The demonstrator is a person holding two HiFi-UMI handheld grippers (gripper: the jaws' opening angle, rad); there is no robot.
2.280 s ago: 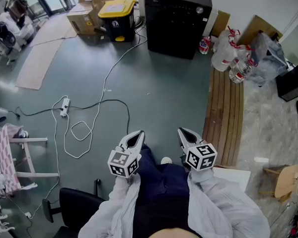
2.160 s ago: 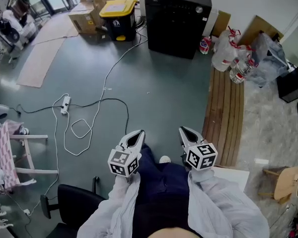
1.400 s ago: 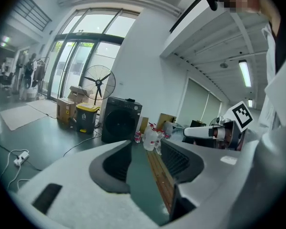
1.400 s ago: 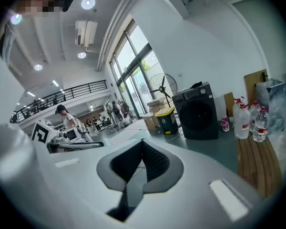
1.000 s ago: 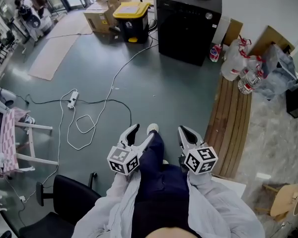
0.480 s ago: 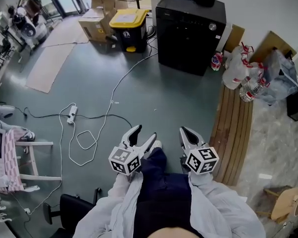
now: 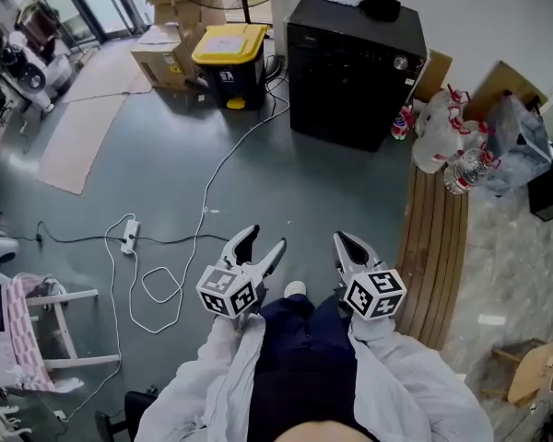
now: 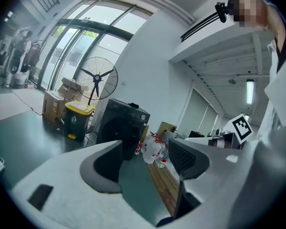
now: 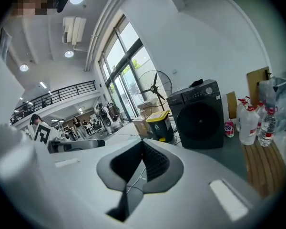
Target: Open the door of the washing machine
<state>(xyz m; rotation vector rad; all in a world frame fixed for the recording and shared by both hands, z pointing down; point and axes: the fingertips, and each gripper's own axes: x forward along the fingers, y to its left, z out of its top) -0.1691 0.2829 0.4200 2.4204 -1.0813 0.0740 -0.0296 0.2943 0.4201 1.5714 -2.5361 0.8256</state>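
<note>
The black washing machine [image 7: 355, 72] stands against the far wall with its round door shut; it also shows in the left gripper view [image 8: 120, 128] and the right gripper view [image 9: 199, 116]. Both grippers hang low in front of the person's body, well short of the machine. My left gripper [image 7: 259, 246] is open with nothing between its fingers, and the same wide gap shows in its own view [image 8: 143, 162]. My right gripper [image 7: 347, 245] points toward the machine, and its jaws meet at the tips [image 9: 142, 148] with nothing held.
A yellow-lidded bin [image 7: 226, 49] and cardboard boxes [image 7: 161, 58] stand left of the machine. A white cable and power strip [image 7: 129, 244] lie on the floor at left. A slatted wooden bench [image 7: 433, 247] and plastic bottles [image 7: 447, 145] are at right. A fan [image 8: 97, 78] stands behind the bin.
The person has stepped forward, so the washing machine is nearer and the chair has dropped out of view. The left gripper's jaws have parted. The right gripper stays shut.
</note>
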